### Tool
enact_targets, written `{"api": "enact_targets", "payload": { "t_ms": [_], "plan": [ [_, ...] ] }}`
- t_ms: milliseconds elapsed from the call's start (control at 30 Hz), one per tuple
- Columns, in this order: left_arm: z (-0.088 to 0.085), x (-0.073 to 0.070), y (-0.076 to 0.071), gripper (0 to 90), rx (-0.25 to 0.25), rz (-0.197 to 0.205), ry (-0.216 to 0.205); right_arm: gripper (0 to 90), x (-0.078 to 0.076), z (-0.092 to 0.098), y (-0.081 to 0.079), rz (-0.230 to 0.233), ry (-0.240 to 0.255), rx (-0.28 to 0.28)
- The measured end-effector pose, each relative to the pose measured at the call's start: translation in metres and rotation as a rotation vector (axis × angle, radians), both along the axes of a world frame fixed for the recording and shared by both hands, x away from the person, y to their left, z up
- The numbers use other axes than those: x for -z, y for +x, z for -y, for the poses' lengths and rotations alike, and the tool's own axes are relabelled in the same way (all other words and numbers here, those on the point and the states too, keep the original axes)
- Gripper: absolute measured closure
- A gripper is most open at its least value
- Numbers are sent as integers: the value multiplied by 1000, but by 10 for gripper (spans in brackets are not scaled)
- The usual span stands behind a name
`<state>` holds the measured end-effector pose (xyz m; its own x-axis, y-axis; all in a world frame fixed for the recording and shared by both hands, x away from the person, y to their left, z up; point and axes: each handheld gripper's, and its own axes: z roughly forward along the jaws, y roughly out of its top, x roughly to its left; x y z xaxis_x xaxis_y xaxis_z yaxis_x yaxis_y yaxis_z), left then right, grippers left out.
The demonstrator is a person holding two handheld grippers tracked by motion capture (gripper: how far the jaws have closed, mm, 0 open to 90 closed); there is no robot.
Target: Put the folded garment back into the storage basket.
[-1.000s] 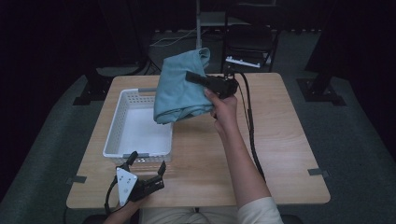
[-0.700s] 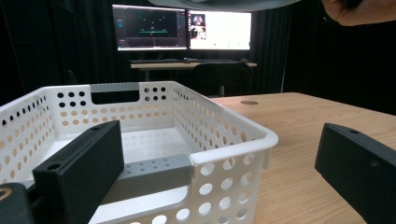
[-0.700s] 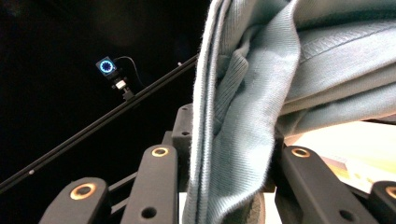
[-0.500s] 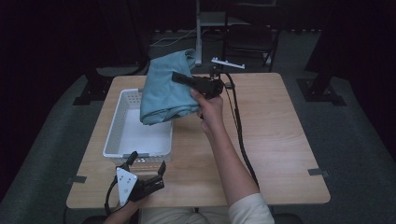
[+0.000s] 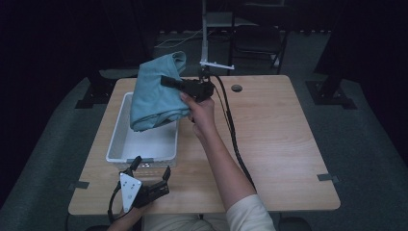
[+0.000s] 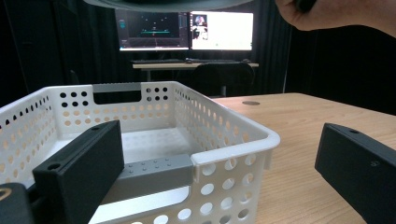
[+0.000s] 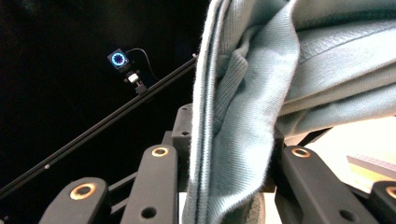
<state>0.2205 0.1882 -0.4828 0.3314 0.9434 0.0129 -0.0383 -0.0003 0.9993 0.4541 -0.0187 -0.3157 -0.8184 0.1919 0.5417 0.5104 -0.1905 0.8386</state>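
Folded cloth over the basket

The light blue cloth [image 5: 156, 94] is hanging above the far part of the white basket [image 5: 118, 139], and the right gripper [image 5: 168, 81] is clamping it between its jaws. The left gripper [image 5: 150, 169] is resting at the near left table [image 5: 279, 139] edge, just near the basket, with jaws spread and grasping nothing.

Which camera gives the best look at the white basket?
The left gripper view: the basket sits close up, its holed walls and bare floor sharp. The high view shows its whole outline, partly hidden by the blue cloth.
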Motion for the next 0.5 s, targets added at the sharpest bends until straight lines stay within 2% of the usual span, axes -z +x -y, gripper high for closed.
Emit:
{"api": "enact_targets", "payload": {
  "t_ms": [500],
  "plan": [
    [0, 0, 0, 26, -8, -2, 1, 698, 6, -30, 6, -17, 17, -28]
  ]
}}
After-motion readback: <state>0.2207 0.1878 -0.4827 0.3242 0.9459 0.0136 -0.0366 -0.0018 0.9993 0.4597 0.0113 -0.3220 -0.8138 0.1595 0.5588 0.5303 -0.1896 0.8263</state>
